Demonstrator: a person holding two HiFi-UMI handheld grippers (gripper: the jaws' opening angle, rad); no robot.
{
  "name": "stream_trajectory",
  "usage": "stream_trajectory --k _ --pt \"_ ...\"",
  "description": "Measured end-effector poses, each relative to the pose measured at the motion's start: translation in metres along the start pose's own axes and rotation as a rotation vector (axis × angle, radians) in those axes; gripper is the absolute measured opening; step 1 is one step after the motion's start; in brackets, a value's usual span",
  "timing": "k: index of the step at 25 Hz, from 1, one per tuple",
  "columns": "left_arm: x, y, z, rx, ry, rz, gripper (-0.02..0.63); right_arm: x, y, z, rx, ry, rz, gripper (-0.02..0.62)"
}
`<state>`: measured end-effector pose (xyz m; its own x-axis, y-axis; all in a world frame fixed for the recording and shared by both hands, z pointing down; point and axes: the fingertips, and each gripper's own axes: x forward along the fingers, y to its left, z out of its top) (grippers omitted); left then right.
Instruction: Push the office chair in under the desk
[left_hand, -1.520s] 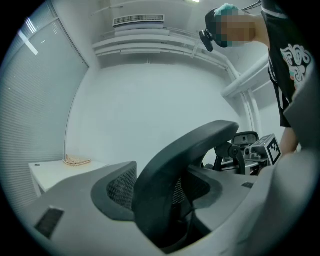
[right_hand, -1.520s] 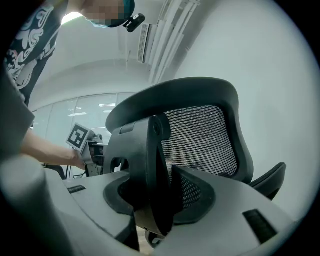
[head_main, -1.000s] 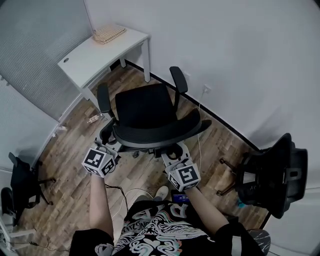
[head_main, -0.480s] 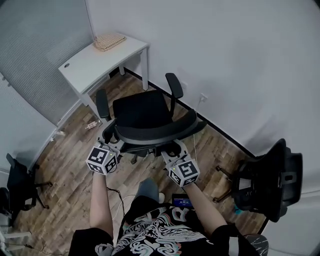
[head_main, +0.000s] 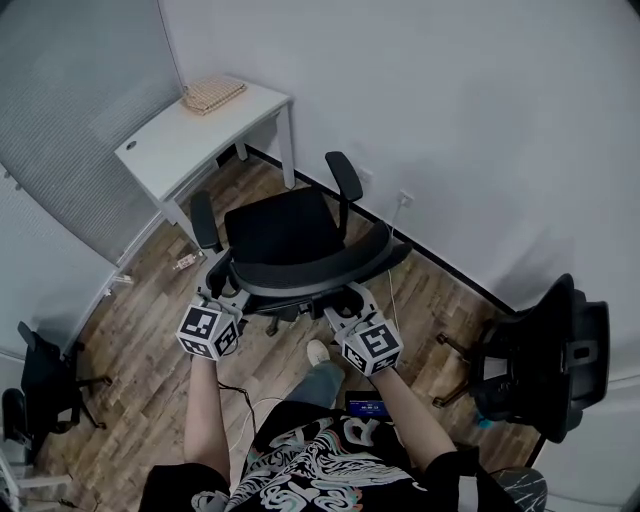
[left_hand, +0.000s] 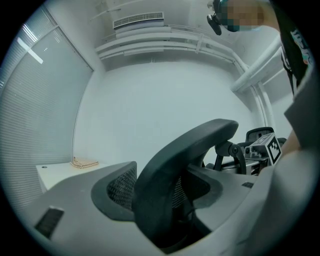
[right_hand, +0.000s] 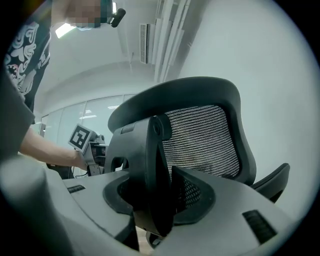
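Note:
The black office chair (head_main: 280, 225) stands on the wood floor, its seat facing the white desk (head_main: 190, 130) in the far left corner. There is a gap between chair and desk. My left gripper (head_main: 222, 290) is shut on the left rim of the chair's back (left_hand: 190, 145), which fills the space between its jaws. My right gripper (head_main: 345, 297) holds the black frame bar (right_hand: 147, 165) behind the mesh back (right_hand: 200, 135). Its jaws are opening, with the bar still between the pads and touching them.
A woven mat (head_main: 212, 93) lies on the desk's far end. A second black chair (head_main: 540, 350) stands at the right by the wall, another (head_main: 40, 370) at the lower left. A cable (head_main: 245, 385) runs over the floor by the person's feet. Walls close in behind the desk.
The chair has rolled a little toward the desk, and both grippers have gone with it. The person has stepped forward behind it.

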<state>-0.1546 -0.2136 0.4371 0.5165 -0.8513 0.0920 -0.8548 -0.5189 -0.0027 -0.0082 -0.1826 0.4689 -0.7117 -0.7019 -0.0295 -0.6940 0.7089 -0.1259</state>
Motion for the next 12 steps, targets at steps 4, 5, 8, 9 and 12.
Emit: stream_trajectory --k 4,5,8,9,12 --pt "0.004 -0.004 0.0 0.0 0.0 0.008 0.273 -0.002 -0.006 0.0 0.007 0.0 0.006 0.161" --pt "0.006 -0.004 0.0 0.002 -0.001 0.009 0.273 -0.001 -0.009 0.0 0.008 -0.001 0.008 0.161" --pt "0.01 -0.002 0.002 0.004 -0.006 0.016 0.273 0.003 -0.014 0.002 0.004 -0.006 0.017 0.162" --pt "0.011 -0.001 0.002 0.004 -0.006 0.019 0.273 0.005 -0.015 0.003 0.004 -0.006 0.021 0.163" --pt "0.015 -0.001 0.002 -0.001 0.003 0.02 0.273 0.006 -0.02 0.003 0.009 -0.002 0.032 0.163"
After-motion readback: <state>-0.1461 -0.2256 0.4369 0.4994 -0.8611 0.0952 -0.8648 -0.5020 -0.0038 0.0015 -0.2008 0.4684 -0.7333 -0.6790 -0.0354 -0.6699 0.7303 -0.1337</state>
